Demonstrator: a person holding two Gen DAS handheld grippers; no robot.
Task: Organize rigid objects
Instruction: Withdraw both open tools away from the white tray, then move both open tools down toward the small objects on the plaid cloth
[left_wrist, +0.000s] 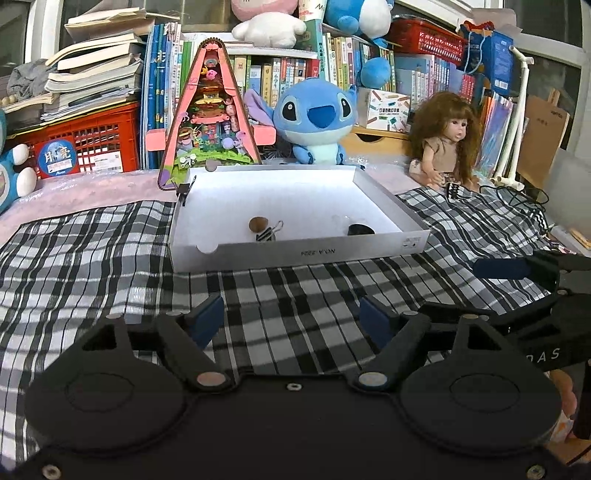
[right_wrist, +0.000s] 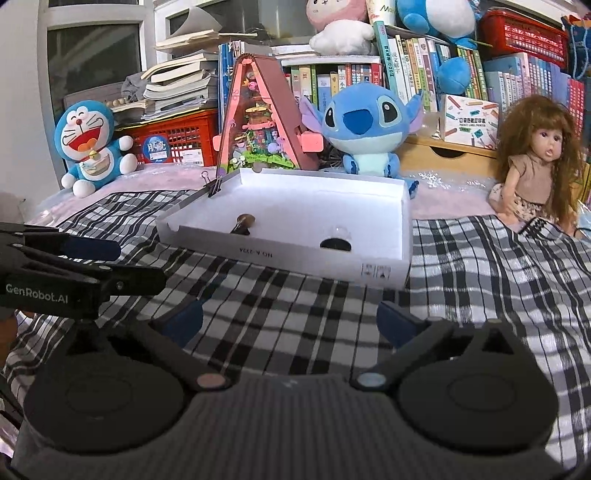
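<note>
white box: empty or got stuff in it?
Not empty. The box holds a brown round piece, a binder clip and a dark round object; another clip grips its far-left rim.

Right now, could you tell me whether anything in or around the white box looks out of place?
One thing: a binder clip is clamped upright on the far left corner of the white box, rather than lying inside like the brown round piece, striped clip and dark object.
</note>
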